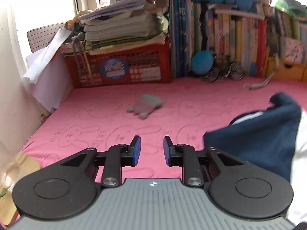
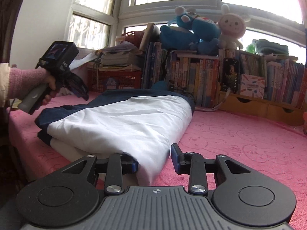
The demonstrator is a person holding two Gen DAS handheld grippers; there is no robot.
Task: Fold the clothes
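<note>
— Garment (image 2: 122,122)? Folded navy-and-white bundle near pink bedspread's (image 2: 239,134) front edge.
— Grippers? Left (image 1: 152,150) apart, empty; right (image 2: 154,160) apart, straddling white corner. Could drag layers loose.

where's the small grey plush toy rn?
Left wrist view, centre: the grey plush toy lies alone on the pink bedspread, in front of the red crate, apart from the navy-and-white garment.
</note>
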